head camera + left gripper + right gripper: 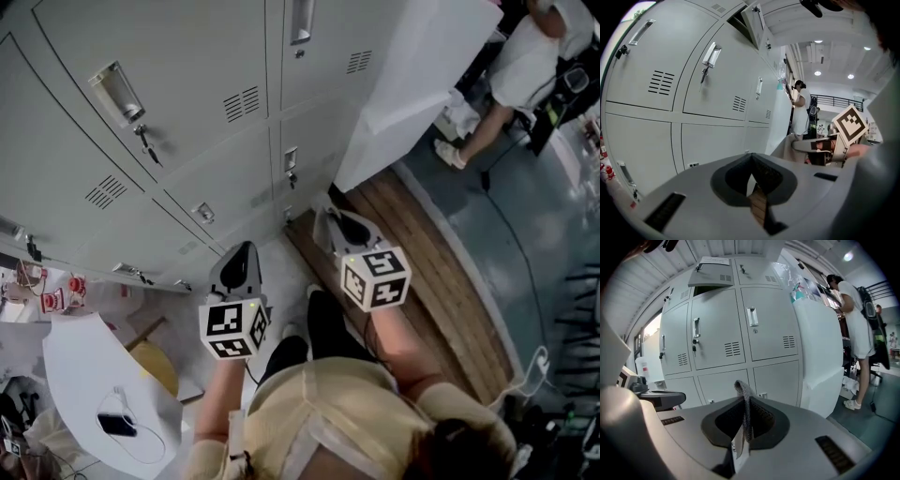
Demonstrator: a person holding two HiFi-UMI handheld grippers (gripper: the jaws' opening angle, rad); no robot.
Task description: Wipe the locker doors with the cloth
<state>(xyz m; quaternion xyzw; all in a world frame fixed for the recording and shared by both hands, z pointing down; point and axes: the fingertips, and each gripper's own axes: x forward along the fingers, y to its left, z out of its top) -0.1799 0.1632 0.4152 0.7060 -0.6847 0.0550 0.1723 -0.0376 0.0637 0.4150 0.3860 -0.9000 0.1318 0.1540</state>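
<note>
Grey metal lockers (187, 141) stand in front of me, seen too in the left gripper view (708, 112) and the right gripper view (740, 333). My right gripper (745, 404) is shut on a thin grey cloth (741, 389), whose white tag (738, 447) hangs down between the jaws. In the head view this gripper (332, 219) is held low, short of the bottom locker doors. My left gripper (751, 169) is shut with nothing in it and sits beside the other one (240, 251), also short of the doors.
One upper locker door (717, 275) hangs open. A white panel (412, 84) leans at the lockers' right end. A person in white (525, 66) stands beyond it. Wooden floor boards (422, 272) run under me. A white table (84, 375) with a phone (117, 424) is at lower left.
</note>
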